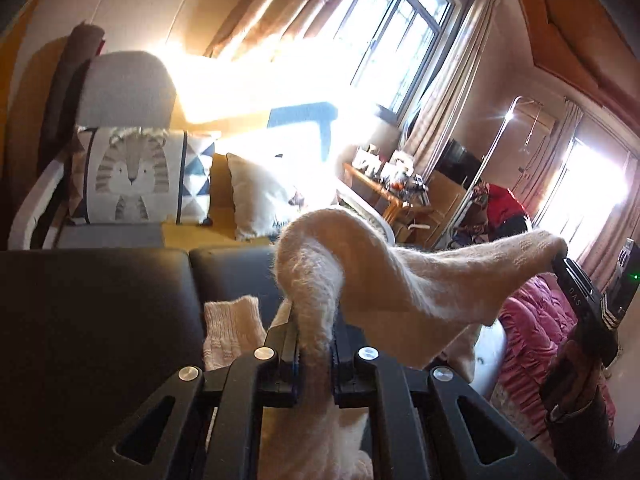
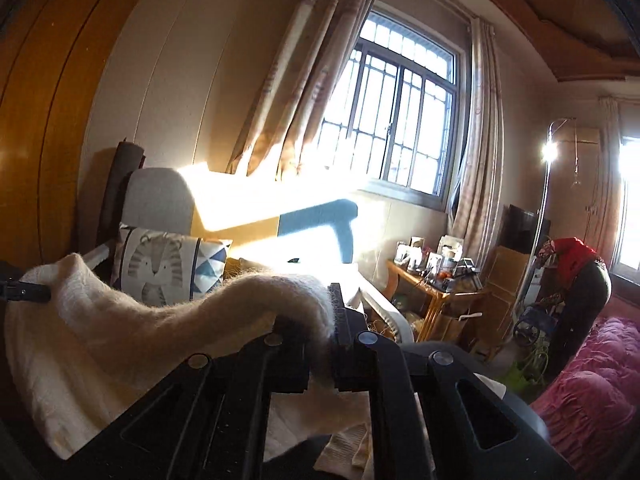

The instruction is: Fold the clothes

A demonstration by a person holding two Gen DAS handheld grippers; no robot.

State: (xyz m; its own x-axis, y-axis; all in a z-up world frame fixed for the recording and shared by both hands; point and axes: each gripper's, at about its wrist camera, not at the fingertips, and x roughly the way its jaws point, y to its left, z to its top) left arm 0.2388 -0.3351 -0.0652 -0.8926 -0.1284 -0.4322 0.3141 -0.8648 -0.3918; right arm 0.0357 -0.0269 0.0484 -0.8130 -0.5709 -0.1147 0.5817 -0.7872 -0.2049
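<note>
Sweater (image 1: pixel 420 280) pinched by left gripper (image 1: pixel 314 344) and right gripper (image 2: pixel 328 336); lower part cut off.

Harsh window (image 2: pixel 404 120) sunlight, blown-out glare, dim foreground, fisheye-warped edges.

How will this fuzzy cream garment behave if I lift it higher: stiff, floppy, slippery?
Likely floppy: the garment sags between the left tool and right tool. Probably light, since it drapes loosely without pulling taut. Its fuzzy knit looks grippy, so slipping seems unlikely.
</note>
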